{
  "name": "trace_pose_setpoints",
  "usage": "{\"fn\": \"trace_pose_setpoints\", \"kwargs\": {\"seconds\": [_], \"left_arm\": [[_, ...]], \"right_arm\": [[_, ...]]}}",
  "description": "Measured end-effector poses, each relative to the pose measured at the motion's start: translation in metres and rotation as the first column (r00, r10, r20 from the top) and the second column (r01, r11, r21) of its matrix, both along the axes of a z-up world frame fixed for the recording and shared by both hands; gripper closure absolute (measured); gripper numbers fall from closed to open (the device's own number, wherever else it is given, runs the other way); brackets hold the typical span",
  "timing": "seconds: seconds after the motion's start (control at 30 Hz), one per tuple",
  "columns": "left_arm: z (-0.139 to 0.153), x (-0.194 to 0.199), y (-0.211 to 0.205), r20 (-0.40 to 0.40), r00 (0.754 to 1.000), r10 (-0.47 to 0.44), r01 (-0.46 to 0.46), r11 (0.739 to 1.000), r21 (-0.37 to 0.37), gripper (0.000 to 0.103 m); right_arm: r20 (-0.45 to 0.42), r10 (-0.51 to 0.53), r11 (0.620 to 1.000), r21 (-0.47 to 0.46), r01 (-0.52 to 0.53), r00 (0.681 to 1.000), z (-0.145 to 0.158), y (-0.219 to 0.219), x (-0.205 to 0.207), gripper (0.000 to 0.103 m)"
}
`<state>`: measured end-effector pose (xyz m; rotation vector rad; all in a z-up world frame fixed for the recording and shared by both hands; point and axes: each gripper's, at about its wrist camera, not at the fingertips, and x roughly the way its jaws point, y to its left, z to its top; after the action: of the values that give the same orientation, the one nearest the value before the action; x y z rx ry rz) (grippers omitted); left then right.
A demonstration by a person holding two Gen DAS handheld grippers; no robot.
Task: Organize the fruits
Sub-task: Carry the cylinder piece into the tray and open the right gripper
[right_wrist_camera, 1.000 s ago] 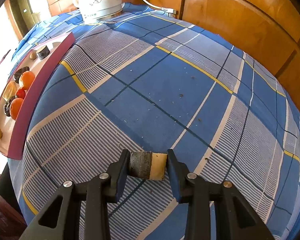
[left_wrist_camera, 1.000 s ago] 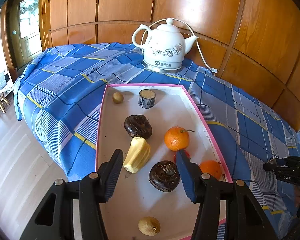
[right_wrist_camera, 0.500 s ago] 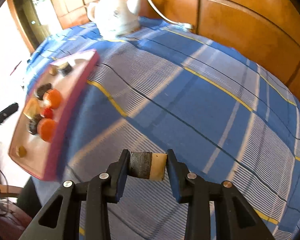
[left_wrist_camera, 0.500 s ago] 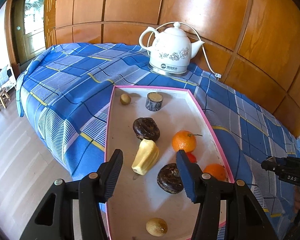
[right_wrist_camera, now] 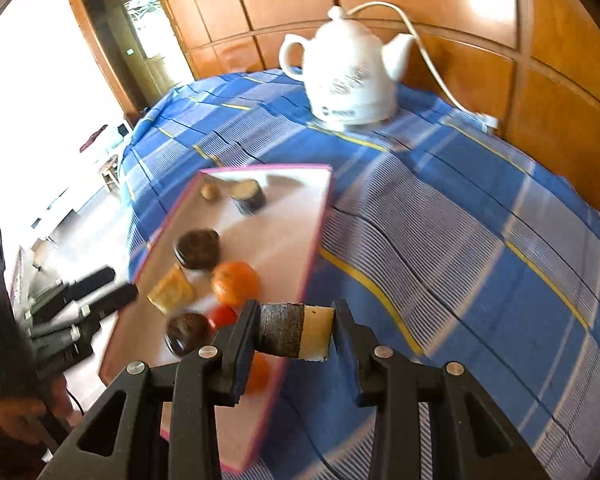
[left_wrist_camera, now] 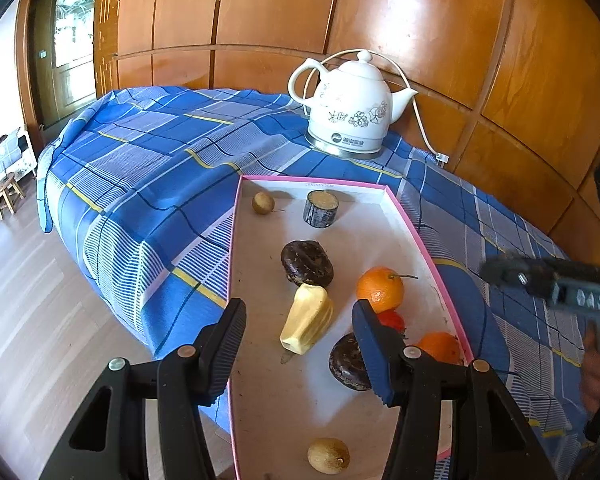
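- My right gripper (right_wrist_camera: 294, 334) is clamped on a short dark-barked cylinder piece (right_wrist_camera: 292, 332), pale cut end toward the right finger, held in the air above the near right edge of the tray (right_wrist_camera: 276, 204).
- My left gripper (left_wrist_camera: 300, 344) has its jaws spread wide with nothing between them, hovering over the near part of the tray (left_wrist_camera: 256, 400).
- Nearest in the tray: a small brown round fruit (left_wrist_camera: 328, 455) by the front edge.
- Next: a dark ridged fruit (left_wrist_camera: 346, 362) partly behind my left gripper's right finger, an orange (left_wrist_camera: 440, 347) against the right rim, a small red fruit (left_wrist_camera: 392, 319) between them.
- Mid tray: a pale yellow ribbed fruit (left_wrist_camera: 307, 323) lying tilted, a second orange with stem (left_wrist_camera: 380, 289) to its right, a second dark ridged fruit (left_wrist_camera: 307, 262) just behind.
- Far end: another dark cylinder piece (left_wrist_camera: 321, 208) standing upright, a small brown fruit (left_wrist_camera: 263, 203) left of it.
- Beyond the tray: a white kettle (left_wrist_camera: 350, 114) on the blue plaid cloth (left_wrist_camera: 160, 168), wood-panel wall (left_wrist_camera: 420, 20) behind.
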<state>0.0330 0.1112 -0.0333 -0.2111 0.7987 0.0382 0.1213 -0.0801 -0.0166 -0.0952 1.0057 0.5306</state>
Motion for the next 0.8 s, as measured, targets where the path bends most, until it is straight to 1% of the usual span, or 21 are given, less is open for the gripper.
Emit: {"fn": "trace_pose_setpoints", "kwargs": {"seconds": [0.23,0.37,0.53,0.67,0.8], "left_arm": [[-0.002,0.0,0.005,-0.001,1.0,0.005,-0.005,1.0,-0.015,0.047],[-0.005,0.0,0.009,-0.009,1.0,0.015,-0.015,1.0,-0.025,0.047],[-0.011,0.001,0.013,-0.028,0.999,0.023,-0.024,0.999,-0.034,0.047],[-0.015,0.001,0.015,-0.035,0.999,0.023,-0.025,0.999,-0.041,0.047],[-0.015,0.002,0.015,-0.036,0.999,0.029,-0.03,0.999,-0.044,0.047]], "right_arm": [[0.001,0.0,1.0,0.006,0.0,1.0,-0.003,0.038,0.031,0.066],[-0.024,-0.009,1.0,-0.003,0.009,1.0,-0.016,0.053,0.05,0.066],[-0.073,-0.009,0.999,-0.04,0.006,0.997,-0.042,0.07,0.069,0.065],[-0.121,-0.012,0.998,-0.059,0.005,0.993,-0.061,0.074,0.076,0.065],[-0.134,-0.009,1.0,-0.016,0.007,0.991,-0.062,0.068,0.072,0.064]]}}
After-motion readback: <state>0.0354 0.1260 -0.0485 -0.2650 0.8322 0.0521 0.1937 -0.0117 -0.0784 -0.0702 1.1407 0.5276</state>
